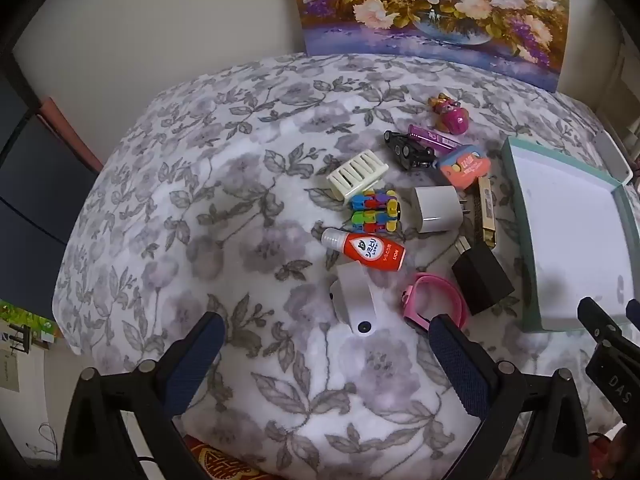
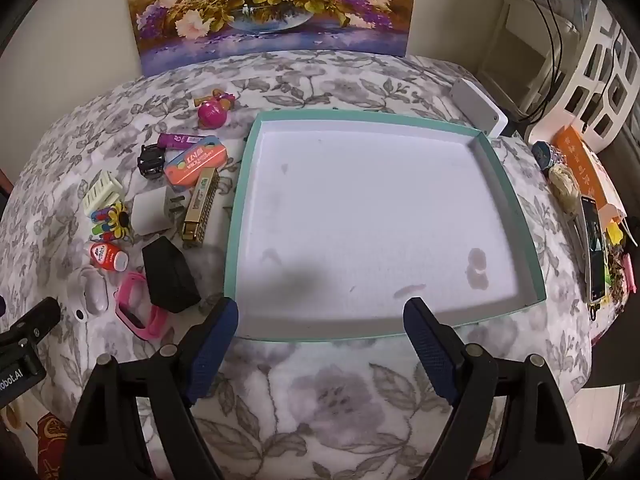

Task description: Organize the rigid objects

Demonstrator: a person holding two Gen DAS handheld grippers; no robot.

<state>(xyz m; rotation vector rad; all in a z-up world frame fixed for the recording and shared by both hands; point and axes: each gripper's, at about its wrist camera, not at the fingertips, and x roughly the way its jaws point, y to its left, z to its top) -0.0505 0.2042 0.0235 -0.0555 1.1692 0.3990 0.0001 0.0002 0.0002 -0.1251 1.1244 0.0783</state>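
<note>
A: Background? Floral oil painting against the cream wall, grey leaf-print blanket.

B: White lattice shelf, orange book, black phone at right.

The flower painting gets chopped off by the top edge in both views. From the left gripper's camera, the pink band is partly behind its right finger, and the tray's far-right side runs off frame.
</note>
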